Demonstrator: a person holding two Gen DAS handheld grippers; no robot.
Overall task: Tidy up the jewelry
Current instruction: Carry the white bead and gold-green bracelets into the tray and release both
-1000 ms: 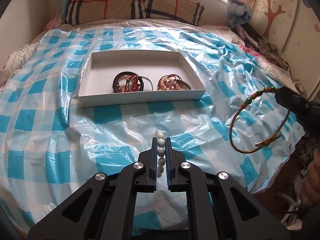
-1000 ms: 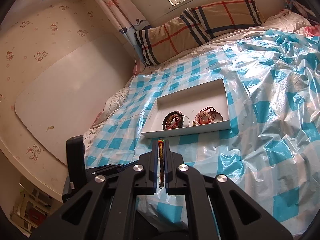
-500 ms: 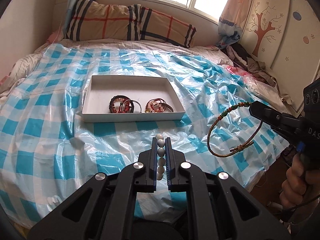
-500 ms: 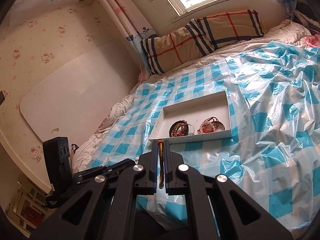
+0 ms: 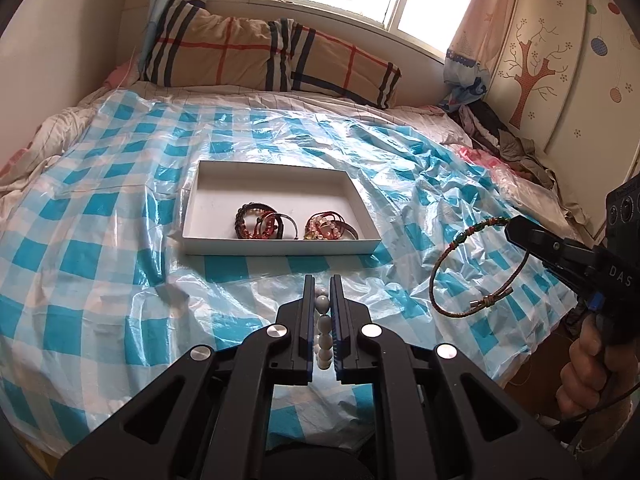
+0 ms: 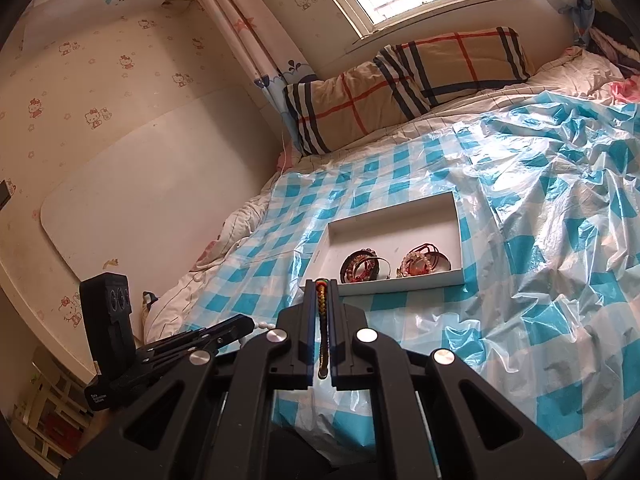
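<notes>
A white shallow box (image 5: 208, 204) (image 6: 396, 220) lies on the bed and holds two heaps of bracelets (image 5: 266, 222) (image 5: 330, 226) (image 6: 362, 266) (image 6: 422, 260) at its near side. My left gripper (image 5: 322, 292) is shut on a white bead bracelet (image 5: 323, 326), held above the bed's near edge, short of the box. My right gripper (image 6: 321, 284) is shut on a braided multicoloured bracelet (image 6: 322, 320). In the left wrist view that bracelet (image 5: 476, 268) hangs as a loop from the right gripper's tip (image 5: 510, 226), right of the box.
A blue-and-white checked plastic sheet (image 5: 100, 240) (image 6: 540, 280) covers the bed. A plaid pillow (image 5: 260, 56) (image 6: 420, 84) lies at the head under a window. A wardrobe (image 5: 560, 60) and heaped clothes (image 5: 504, 140) are at the right; a wall (image 6: 120, 140) is at the left.
Both grippers have pulled back and tilted up, away from the box, each still holding its bracelet. The box looks smaller and farther off in both views.
</notes>
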